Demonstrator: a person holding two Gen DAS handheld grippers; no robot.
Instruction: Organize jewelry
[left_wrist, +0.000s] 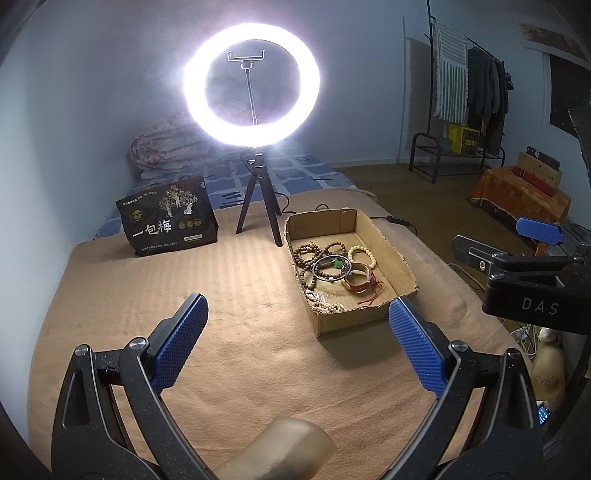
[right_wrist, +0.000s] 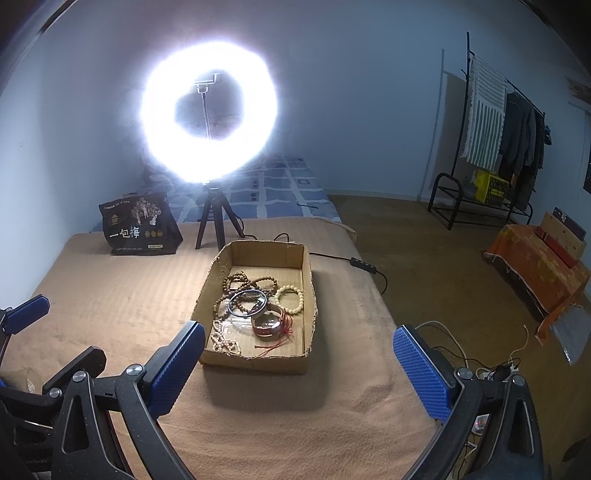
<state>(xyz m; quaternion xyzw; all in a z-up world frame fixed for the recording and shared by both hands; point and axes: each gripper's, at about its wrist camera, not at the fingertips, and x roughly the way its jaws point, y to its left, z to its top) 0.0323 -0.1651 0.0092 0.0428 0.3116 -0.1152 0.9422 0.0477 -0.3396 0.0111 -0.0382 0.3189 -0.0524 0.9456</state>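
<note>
Jewelry (right_wrist: 258, 306): tangled wooden, cream beads, bangles in cardboard box (right_wrist: 258, 360).

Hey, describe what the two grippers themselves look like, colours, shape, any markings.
Both are alike. The left gripper and right gripper have matte black, speckled plastic arms with triangular cutouts and silver pivot bolts. Each finger ends in a long blue pad with a fine diamond-grid texture. Seen from the left camera, the right gripper's black body carries pale letters "DAS". No cables or sleeves show on them.
</note>
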